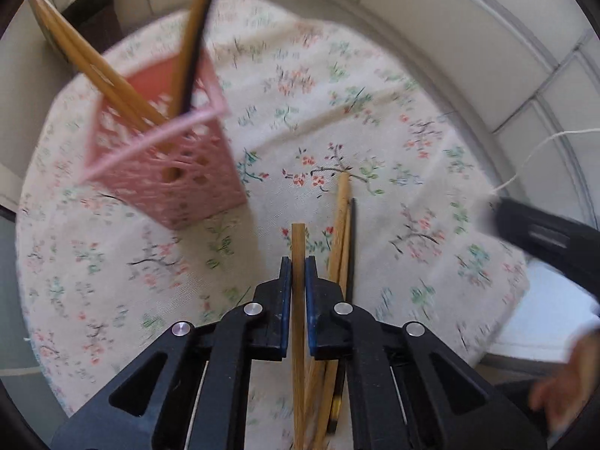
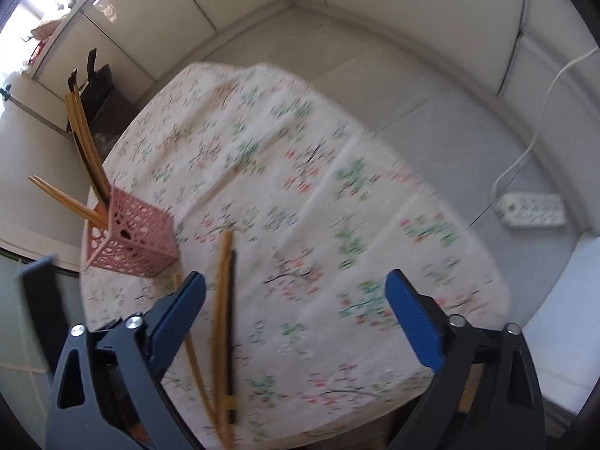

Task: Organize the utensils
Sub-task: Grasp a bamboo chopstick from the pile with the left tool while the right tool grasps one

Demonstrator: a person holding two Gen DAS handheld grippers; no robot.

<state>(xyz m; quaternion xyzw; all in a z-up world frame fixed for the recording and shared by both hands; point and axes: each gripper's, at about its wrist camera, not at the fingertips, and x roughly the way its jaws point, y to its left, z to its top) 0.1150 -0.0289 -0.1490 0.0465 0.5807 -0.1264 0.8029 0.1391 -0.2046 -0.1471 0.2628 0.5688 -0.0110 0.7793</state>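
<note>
Left gripper (image 1: 298,262): nearest in the left wrist view, pointing steeply down; its blue-padded fingers are clamped narrowly on one bamboo chopstick (image 1: 299,300), which runs straight between the pads and pokes out past their tips.

Right gripper (image 2: 295,292): its blue fingers stand wide apart with nothing between them, above the cloth; in the left wrist view one of its black arms enters from the right edge.

Loose chopsticks (image 1: 342,232): just right of the left gripper, two bamboo sticks and one black stick lie together on the cloth. In the right wrist view they lie just beside the left finger, outside the gap.

Tablecloth (image 1: 337,112): cream with a small pink and green flower print, covering the table.

Pink holder (image 1: 180,172): a square perforated plastic basket standing on the cloth, beyond the left gripper and to its left. Several bamboo chopsticks and one black one stand in it, leaning outward.

Power strip (image 2: 532,208): white, far right, off the cloth.

Wall (image 1: 468,18): pale tiles behind.
</note>
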